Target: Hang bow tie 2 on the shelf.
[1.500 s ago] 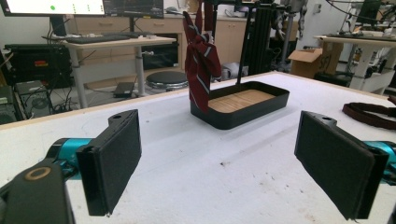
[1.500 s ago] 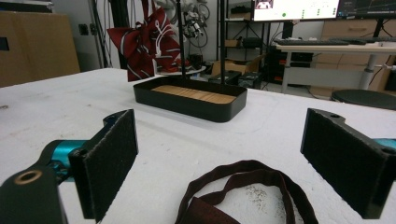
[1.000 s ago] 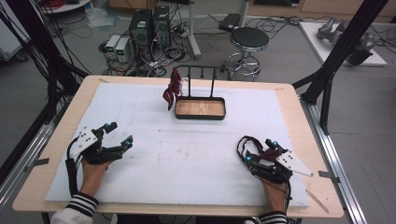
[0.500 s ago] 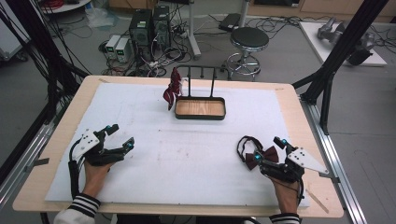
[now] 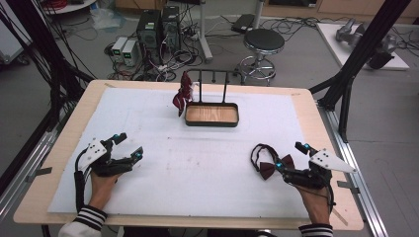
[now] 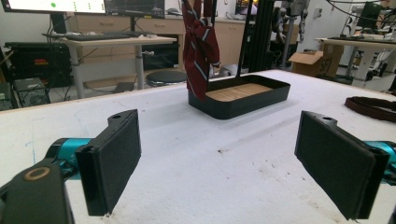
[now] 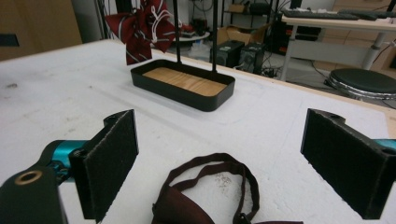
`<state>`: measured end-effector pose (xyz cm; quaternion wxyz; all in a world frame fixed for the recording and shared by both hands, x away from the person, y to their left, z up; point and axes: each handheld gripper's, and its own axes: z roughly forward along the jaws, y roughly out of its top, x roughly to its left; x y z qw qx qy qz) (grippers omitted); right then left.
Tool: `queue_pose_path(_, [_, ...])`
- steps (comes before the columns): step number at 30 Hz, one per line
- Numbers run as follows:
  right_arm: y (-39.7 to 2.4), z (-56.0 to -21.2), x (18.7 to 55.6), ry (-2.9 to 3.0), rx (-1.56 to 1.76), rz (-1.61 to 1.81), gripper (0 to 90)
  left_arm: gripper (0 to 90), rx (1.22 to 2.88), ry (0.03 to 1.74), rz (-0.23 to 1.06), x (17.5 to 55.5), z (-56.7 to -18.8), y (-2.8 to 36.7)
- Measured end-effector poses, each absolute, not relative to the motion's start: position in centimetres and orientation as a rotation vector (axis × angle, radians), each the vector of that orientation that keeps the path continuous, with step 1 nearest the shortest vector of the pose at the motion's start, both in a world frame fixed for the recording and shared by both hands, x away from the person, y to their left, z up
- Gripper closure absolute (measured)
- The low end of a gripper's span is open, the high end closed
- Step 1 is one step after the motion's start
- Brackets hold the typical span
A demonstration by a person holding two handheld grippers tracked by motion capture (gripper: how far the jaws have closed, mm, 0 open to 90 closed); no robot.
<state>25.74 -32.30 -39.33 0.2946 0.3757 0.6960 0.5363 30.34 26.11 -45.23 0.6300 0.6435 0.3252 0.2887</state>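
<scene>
Two grippers rest low over the white table cover [image 5: 207,168], both with jaws spread wide and holding nothing. The right gripper [image 5: 292,160] sits just beside a dark red bow tie [image 5: 269,165], whose strap loop lies between its pads in the right gripper view. The left gripper [image 5: 129,145] is well apart, near the left edge; a striped tie [image 5: 183,94] hangs from the rack [image 5: 212,79] over the black tray [image 5: 212,122]
</scene>
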Motion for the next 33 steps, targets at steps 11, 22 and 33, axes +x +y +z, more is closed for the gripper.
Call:
queue_pose_path(11, [-32.7,-38.1,26.7,2.028,0.954,1.31,10.2,14.9,1.472,0.742,0.671,30.2,-45.3,26.1])
queue_pose_path(22, [-34.0,-37.7,27.4,2.157,0.908,1.205,10.3,14.9,1.476,0.743,0.68,30.3,-45.3,26.0])
queue_pose_path(33, [-33.7,-38.8,28.2,2.309,0.851,1.094,10.3,14.9,1.481,0.743,0.683,30.2,-45.3,26.0])
